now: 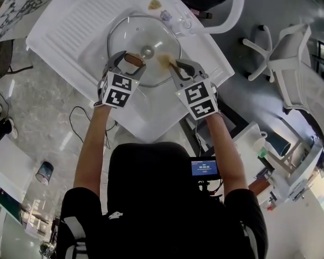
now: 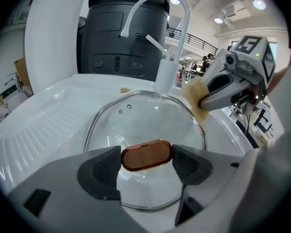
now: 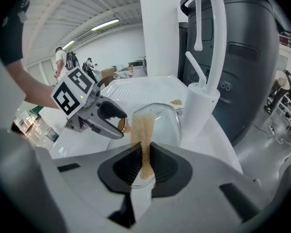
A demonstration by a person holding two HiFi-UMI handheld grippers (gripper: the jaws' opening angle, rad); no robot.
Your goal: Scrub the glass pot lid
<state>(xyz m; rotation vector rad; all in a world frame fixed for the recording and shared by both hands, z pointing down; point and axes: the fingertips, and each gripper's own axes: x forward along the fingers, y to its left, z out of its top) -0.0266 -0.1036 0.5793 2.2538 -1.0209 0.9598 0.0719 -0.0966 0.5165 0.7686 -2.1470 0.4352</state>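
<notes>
A glass pot lid [image 1: 130,32] with a metal rim lies in the white sink basin [image 1: 151,109]. Its brown wooden handle [image 2: 146,155] sits between the fingers of my left gripper [image 1: 130,62], whose jaws stand wide on either side of it without pressing. My right gripper [image 1: 180,65] is shut on a thin tan scrub pad [image 3: 142,130], held upright at the lid's right rim. In the left gripper view the pad [image 2: 196,99] hangs against the lid's [image 2: 145,120] far right edge. The right gripper view shows the left gripper [image 3: 111,120] beside the lid [image 3: 166,123].
A white faucet [image 1: 230,14] arches over the sink's back right. The ribbed drainboard [image 1: 70,28] lies to the left. A small tan scrap [image 1: 154,4] rests on the sink's back ledge. A white chair [image 1: 283,53] stands right; cables [image 1: 78,125] trail on the floor.
</notes>
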